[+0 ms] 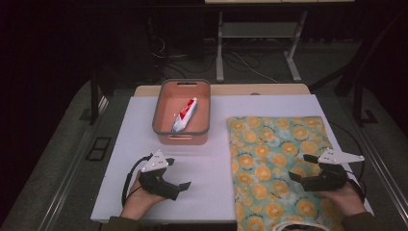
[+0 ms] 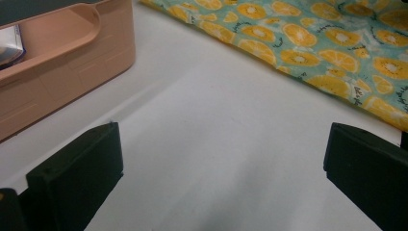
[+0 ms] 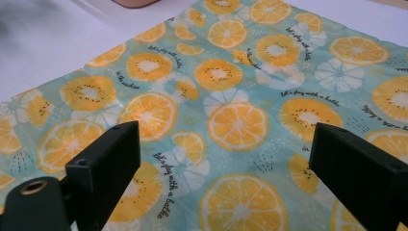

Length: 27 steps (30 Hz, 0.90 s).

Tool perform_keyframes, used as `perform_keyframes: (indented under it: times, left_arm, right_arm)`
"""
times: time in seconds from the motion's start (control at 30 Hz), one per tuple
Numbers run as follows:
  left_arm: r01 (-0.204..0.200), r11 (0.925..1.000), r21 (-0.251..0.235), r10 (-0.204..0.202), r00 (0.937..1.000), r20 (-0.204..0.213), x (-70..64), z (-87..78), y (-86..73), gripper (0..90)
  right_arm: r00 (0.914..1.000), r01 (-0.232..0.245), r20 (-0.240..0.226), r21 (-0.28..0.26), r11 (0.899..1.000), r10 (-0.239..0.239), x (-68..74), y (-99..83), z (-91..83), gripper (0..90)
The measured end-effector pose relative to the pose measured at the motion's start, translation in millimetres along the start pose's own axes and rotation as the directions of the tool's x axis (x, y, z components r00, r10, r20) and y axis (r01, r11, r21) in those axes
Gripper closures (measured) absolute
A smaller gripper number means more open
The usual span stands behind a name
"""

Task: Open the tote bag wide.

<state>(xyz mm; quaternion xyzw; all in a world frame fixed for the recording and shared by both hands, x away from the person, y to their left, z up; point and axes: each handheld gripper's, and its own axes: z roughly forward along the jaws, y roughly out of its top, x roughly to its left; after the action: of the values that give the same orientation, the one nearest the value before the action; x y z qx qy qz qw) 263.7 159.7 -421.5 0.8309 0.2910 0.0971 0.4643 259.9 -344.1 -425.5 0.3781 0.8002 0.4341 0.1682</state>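
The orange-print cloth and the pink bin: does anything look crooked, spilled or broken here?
Nothing is spilled or broken. The cloth lies flat but reaches over the table's near edge. The toothpaste tube lies slanted in the bin. Both the left gripper and the right gripper are open and hold nothing.

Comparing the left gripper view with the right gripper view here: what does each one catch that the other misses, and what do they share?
Left gripper view alone: the side wall of the pink basket with a toothpaste tube end inside, plus a wide stretch of white table. Right gripper view alone: the printed script and white flowers on the orange-slice cloth up close. Both: that cloth, some white table, and a pair of black jaws standing wide apart, gripping nothing.
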Motion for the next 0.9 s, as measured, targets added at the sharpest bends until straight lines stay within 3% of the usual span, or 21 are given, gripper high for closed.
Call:
perform_keyframes:
  times: [0.2, 0.4, 0.63, 0.9]
  left_arm:
    - [0.0, 1.0, 0.003, 0.0, 1.0, -0.003, -0.4, 0.8, 0.2, 0.0]
    - [0.002, 1.0, 0.003, -0.002, 1.0, -0.005, -1.6, 0.5, -0.2, 0.0]
    - [0.004, 1.0, 0.004, -0.003, 1.0, -0.003, -1.7, 0.3, -0.5, 0.0]
    - [0.009, 1.0, 0.003, -0.009, 1.0, -0.001, -1.2, 0.8, -0.9, 0.0]
  right_arm:
    - [1.0, 0.002, -0.004, 0.002, 1.0, -0.002, 0.1, -0.1, 0.3, 10.4]
    - [0.9986, 0.007, -0.052, 0.028, 1.0, -0.006, 3.2, 1.0, 2.5, 10.5]
    - [0.9916, 0.031, -0.126, 0.035, 0.999, -0.027, 19.6, 6.2, 8.0, 10.7]
    - [0.9765, 0.071, -0.208, 0.055, 0.996, -0.058, 43.3, 16.5, 23.4, 10.8]
